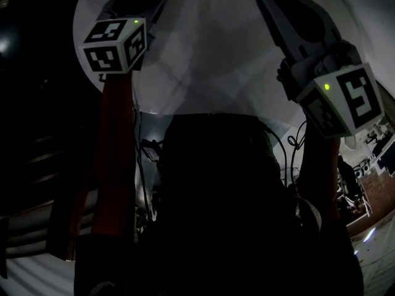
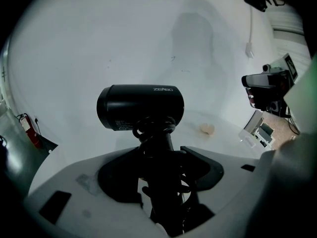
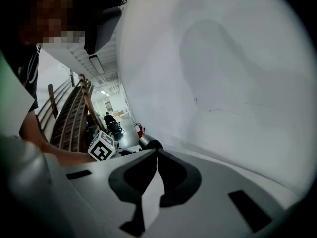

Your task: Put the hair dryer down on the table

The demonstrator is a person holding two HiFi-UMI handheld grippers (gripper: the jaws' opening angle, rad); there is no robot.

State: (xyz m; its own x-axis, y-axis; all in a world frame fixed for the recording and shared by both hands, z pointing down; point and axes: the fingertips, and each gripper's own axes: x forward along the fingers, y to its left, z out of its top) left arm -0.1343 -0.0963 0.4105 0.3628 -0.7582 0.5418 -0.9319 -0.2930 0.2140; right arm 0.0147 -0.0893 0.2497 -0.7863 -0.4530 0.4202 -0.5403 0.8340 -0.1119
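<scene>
Holding hair dryer point(image 2: 140, 107) by its handle in your clamped L gripper point(image 2: 161, 158); R gripper point(image 3: 157, 152) pinched empty. Next: lower to table point(image 2: 124, 43), let go.

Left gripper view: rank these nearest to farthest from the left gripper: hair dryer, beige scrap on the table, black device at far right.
1. The hair dryer: held by its handle in the left gripper, centre.
2. The beige scrap: on the table, just right of the dryer.
3. The black device: beyond the table edge, far right.
</scene>
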